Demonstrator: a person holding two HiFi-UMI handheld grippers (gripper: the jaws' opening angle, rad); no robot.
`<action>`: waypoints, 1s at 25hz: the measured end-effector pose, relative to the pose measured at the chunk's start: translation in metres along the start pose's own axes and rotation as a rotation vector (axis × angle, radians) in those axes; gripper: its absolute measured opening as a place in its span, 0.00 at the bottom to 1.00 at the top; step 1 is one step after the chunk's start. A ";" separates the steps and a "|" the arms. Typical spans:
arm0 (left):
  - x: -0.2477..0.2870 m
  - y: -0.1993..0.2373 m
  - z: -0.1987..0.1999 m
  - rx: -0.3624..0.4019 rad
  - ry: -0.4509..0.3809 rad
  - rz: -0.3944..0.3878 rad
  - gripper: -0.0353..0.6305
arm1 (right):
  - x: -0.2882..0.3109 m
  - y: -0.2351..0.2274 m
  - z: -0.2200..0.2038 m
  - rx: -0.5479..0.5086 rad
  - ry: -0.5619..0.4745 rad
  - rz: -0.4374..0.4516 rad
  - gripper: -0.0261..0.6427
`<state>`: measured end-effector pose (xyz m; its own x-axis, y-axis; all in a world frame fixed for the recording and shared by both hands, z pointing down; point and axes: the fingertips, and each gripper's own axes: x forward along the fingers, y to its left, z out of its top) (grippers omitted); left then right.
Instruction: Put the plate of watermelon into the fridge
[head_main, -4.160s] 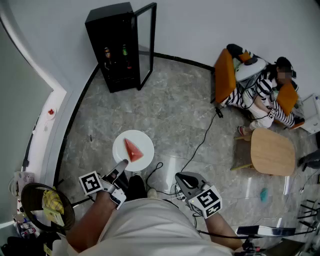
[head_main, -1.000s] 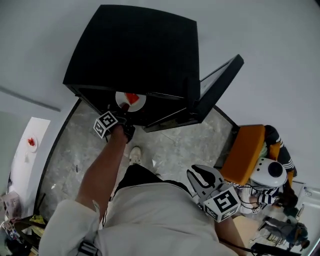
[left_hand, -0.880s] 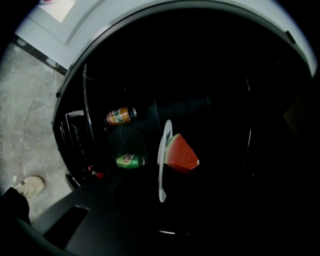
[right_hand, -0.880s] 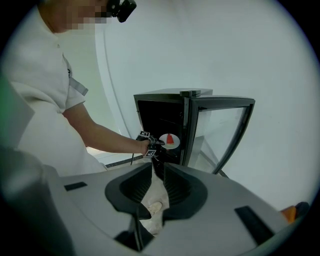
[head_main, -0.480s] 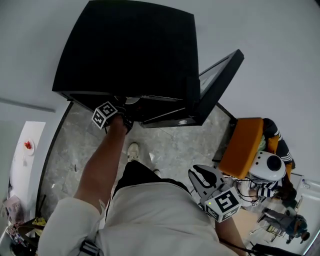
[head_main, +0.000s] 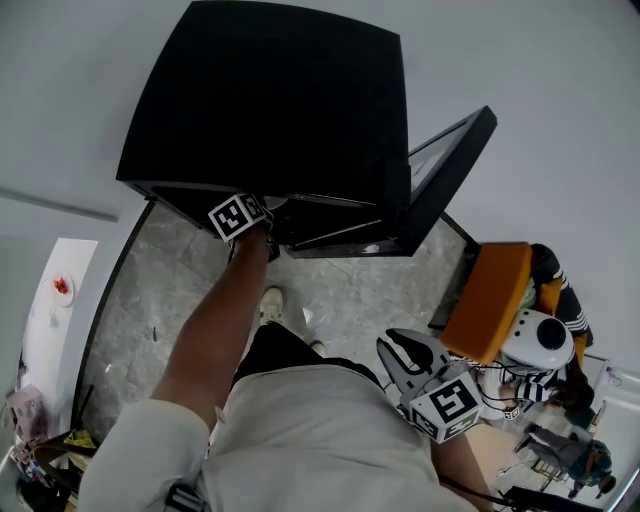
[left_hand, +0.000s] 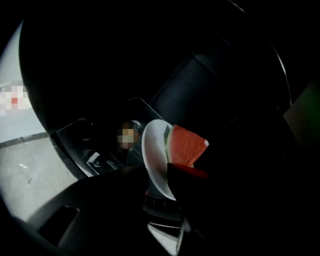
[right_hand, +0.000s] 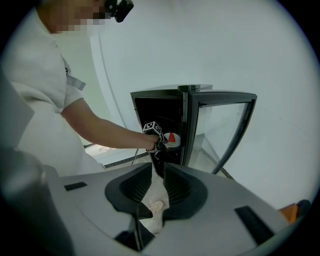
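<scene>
The black fridge (head_main: 270, 100) stands with its glass door (head_main: 440, 170) swung open. My left arm reaches into it; only the marker cube (head_main: 238, 215) shows in the head view. Inside, the white plate (left_hand: 152, 150) carries a red watermelon wedge (left_hand: 185, 145). My left gripper (left_hand: 156, 184) has just been opening, and the plate's near rim still lies between its dark jaws without being pinched. The right gripper view shows the plate (right_hand: 173, 142) on a shelf beside the left gripper (right_hand: 159, 143). My right gripper (head_main: 402, 350) hangs at my side, shut and empty.
A person sits in an orange chair (head_main: 490, 300) to the right of the fridge door. A white ledge (head_main: 50, 320) with a small red thing runs along the left wall. My shoe (head_main: 268, 305) stands on the grey marble floor (head_main: 150, 290) before the fridge.
I have walked up to the fridge. Over the last second the left gripper carried the plate deeper in, under the fridge top, and its marker cube rolled. The right gripper stayed put.
</scene>
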<state>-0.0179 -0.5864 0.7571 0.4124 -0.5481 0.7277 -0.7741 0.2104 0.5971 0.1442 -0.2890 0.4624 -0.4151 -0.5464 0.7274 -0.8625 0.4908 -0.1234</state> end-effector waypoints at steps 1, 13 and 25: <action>0.000 0.000 -0.001 0.005 0.003 0.013 0.22 | 0.001 0.000 0.001 -0.002 -0.001 0.003 0.16; -0.016 0.000 0.012 0.088 -0.109 0.067 0.39 | -0.006 0.001 -0.006 0.003 -0.015 0.005 0.16; -0.076 -0.007 -0.007 0.100 -0.168 0.038 0.39 | -0.034 0.012 -0.031 -0.045 -0.087 0.056 0.16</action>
<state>-0.0402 -0.5400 0.6995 0.3025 -0.6703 0.6776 -0.8351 0.1563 0.5274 0.1566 -0.2433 0.4567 -0.4877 -0.5734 0.6583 -0.8241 0.5512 -0.1304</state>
